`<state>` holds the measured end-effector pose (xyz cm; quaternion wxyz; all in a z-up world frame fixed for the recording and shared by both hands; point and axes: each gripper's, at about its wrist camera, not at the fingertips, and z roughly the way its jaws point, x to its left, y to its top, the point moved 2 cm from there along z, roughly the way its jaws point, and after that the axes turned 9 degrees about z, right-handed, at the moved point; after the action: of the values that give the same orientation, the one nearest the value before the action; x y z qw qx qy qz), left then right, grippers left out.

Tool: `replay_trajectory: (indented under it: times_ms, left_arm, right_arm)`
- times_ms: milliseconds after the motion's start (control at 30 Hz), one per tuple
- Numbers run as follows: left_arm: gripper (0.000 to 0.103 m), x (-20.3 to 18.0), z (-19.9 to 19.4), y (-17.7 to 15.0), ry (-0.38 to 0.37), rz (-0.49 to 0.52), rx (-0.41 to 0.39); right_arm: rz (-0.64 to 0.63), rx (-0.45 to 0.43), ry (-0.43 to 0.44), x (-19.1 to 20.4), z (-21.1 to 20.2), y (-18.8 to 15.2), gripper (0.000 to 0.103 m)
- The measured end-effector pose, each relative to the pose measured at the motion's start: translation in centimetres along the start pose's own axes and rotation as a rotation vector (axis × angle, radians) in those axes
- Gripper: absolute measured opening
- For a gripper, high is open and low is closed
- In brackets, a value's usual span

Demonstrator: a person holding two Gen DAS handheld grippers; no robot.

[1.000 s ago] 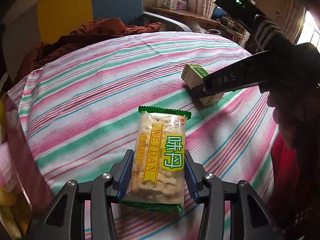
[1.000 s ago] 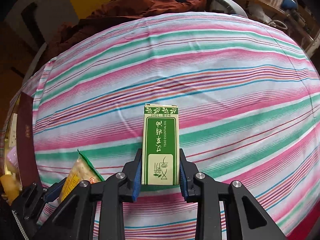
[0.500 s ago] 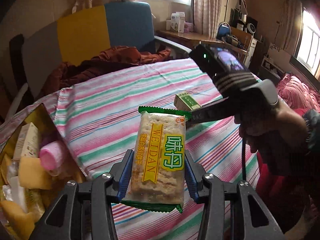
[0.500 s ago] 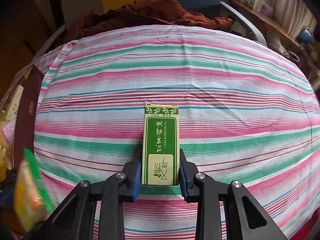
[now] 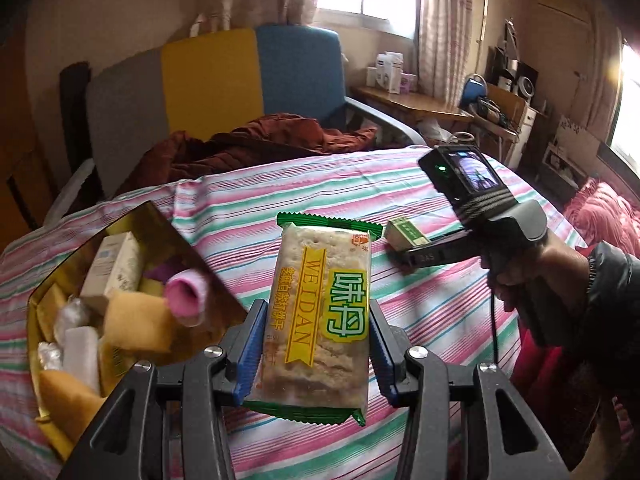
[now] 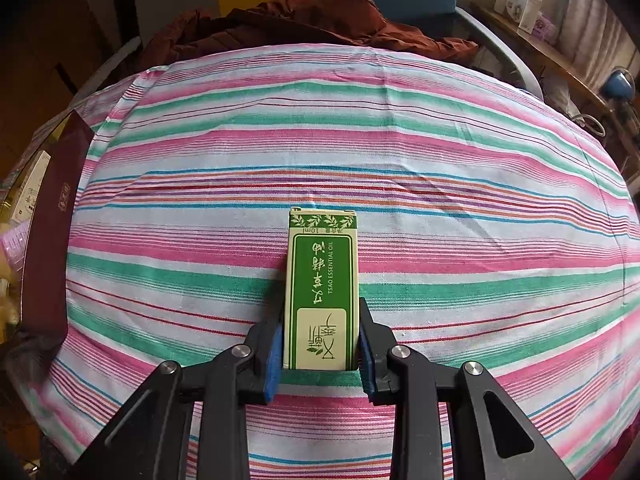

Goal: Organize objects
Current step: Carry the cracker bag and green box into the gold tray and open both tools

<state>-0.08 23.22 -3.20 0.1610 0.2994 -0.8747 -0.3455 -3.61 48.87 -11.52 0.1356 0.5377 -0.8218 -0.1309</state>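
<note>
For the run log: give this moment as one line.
left tongs: shut on green-edged cracker packet | right tongs: shut on green cardboard oil box | gold box: open

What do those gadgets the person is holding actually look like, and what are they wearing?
Each hand-held gripper is black, with two angular arms fixed by silver bolts and ending in ribbed blue pads. The right hand-held gripper has a dark grey pistol handle, a small camera strapped on top showing a lit screen and green light, and a black cable hanging down. A dark puffy sleeve covers the wrist.
</note>
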Motion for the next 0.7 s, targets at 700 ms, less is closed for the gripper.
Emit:
replay_trajectory:
  times_ms: [700]
  left_arm:
    - [0.048, 18.1, -5.7, -6.6, 0.139, -0.455, -0.033]
  right_arm:
    - [-0.099, -0.144, 0.312, 14.5, -7.9, -2.3, 0.031]
